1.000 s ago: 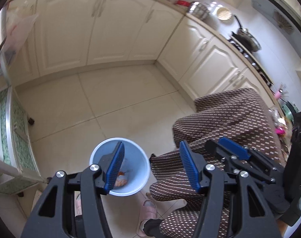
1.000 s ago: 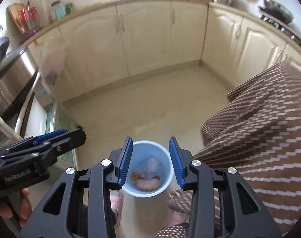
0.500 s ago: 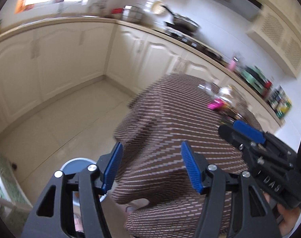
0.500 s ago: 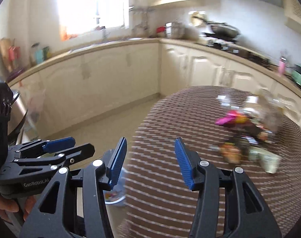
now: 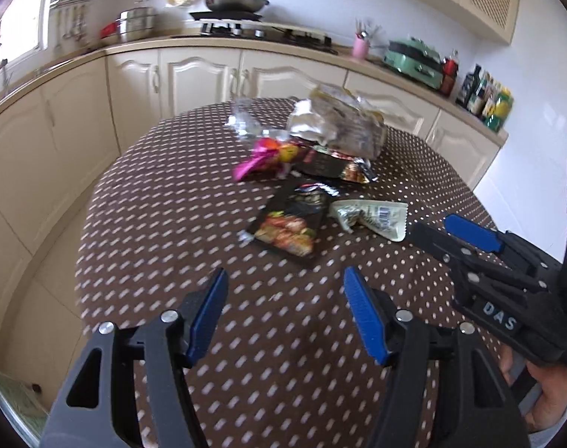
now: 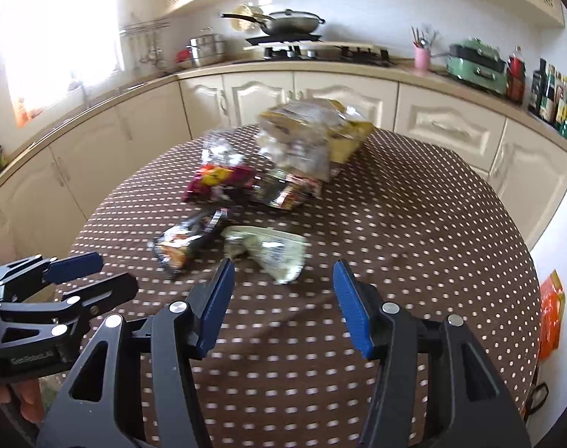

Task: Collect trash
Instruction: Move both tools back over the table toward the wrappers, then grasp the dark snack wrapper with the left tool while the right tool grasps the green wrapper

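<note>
left gripper (image 5: 285, 295): jaws wide, just been opening, nothing between. right gripper (image 6: 281, 287): same. wrappers (image 5: 294, 220) on dotted tablecloth (image 5: 164, 224).

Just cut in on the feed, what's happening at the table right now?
A person is clearing trash off a round table with a dotted brown cloth, holding a gripper in each hand. Both the left gripper and the right gripper are empty, their jaws having just been opening with nothing between them. Both point at the wrappers left on the cloth: a dark snack packet and a pale green wrapper nearest, a pink wrapper and a large crumpled clear bag behind. Nothing is gripped.
</note>
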Tool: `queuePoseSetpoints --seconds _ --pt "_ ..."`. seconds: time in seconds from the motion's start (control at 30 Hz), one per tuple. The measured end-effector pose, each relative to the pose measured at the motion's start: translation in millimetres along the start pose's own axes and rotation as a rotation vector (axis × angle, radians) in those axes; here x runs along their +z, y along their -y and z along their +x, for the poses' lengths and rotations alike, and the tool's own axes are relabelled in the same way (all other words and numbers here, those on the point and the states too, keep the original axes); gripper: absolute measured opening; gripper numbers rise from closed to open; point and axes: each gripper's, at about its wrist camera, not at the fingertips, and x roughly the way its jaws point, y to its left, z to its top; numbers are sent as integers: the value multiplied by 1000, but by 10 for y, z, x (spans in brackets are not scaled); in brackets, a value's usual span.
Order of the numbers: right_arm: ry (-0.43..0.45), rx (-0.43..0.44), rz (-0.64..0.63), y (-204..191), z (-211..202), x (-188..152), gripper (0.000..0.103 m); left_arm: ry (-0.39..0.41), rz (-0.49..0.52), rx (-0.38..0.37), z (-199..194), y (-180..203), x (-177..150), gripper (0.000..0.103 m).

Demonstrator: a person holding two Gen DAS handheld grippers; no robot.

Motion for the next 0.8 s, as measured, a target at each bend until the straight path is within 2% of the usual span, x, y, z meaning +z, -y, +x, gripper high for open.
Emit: queuePoseSetpoints --seconds 0.17,0.3,0.37,0.4,0.43,0.47,0.5,0.57,0.6,0.63,0.67,0.73,0.77,0.8 --pt "-34 3 14 83 119 81 59 -43 32 48 363 92 202 63" --pt "-62 25 15 111 207 120 59 -70 38 40 565 109 309 63" --pt "-72 34 13 108 257 141 59 -78 49 73 657 107 338 63" --pt "-79 37 11 106 280 152 59 -83 58 82 677 113 339 58" --pt "-91 45 11 103 324 163 59 -78 68 90 679 121 351 41" --pt "-101 58 16 107 360 176 59 -74 70 77 680 124 361 38" --pt "-117 74 23 111 405 185 59 -73 66 55 686 119 380 30" --pt "-144 101 32 113 481 197 58 -68 72 43 684 128 379 22" --pt "-151 112 33 100 493 194 52 -65 75 36 679 140 375 13" --pt "-161 126 35 97 516 196 48 -59 80 35 667 154 367 10" --pt "-176 141 35 89 545 193 38 -55 83 39 654 164 352 9" --pt "-177 137 22 67 539 203 31 -44 76 28 623 161 331 6" --pt "-172 141 12 47 523 200 21 -37 64 18 580 143 304 5" --pt "-164 139 -1 21 494 195 16 -26 48 4 544 117 287 4"
